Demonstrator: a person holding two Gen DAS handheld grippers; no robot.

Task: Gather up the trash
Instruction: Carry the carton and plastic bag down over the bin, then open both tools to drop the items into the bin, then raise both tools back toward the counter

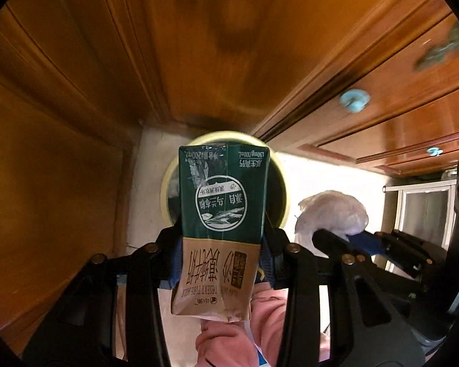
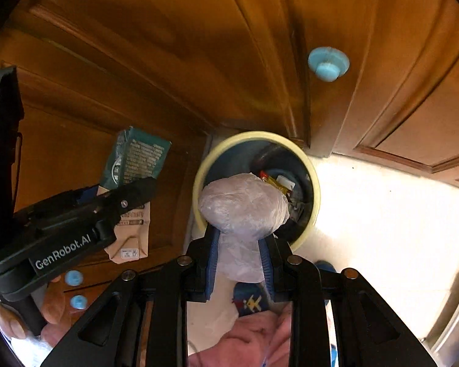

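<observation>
My left gripper (image 1: 222,244) is shut on a green and tan milk carton (image 1: 223,214), held above a round bin with a pale yellow rim (image 1: 283,180). The carton hides most of the bin's mouth. My right gripper (image 2: 240,241) is shut on a crumpled white plastic bag (image 2: 244,208), held over the same bin's rim (image 2: 316,189), which holds several wrappers. The carton (image 2: 131,168) and left gripper (image 2: 119,202) show at the left of the right wrist view. The bag (image 1: 333,214) and right gripper (image 1: 348,238) show at the right of the left wrist view.
Wooden cabinet doors (image 1: 76,122) with light blue knobs (image 2: 329,64) stand close behind and beside the bin. The floor is pale tile (image 2: 382,214). A white-framed glass unit (image 1: 422,208) stands at the right. Pink-clad legs (image 1: 260,321) are below the grippers.
</observation>
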